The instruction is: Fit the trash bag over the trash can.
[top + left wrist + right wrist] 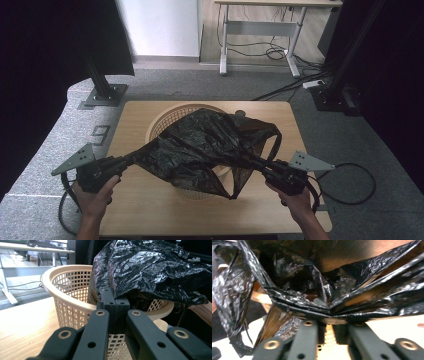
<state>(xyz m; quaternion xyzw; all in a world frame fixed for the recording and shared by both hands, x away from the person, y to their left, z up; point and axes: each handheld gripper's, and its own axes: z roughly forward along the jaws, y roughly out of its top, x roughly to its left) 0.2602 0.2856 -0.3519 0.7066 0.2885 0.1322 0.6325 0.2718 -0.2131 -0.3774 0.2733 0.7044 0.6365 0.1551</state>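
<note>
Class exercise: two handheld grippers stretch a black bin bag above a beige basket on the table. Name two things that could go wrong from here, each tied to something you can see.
1. The black plastic bag is thin and pulled taut between the left gripper and right gripper, so it may tear or slip from a pinch.
2. The bag lies across the lattice basket, not inside; dragging it could tip or shift the basket on the table.

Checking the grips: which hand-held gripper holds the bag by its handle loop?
The right hand-held gripper; a handle loop of the bag hangs beside it. The left pinches plain film.
</note>
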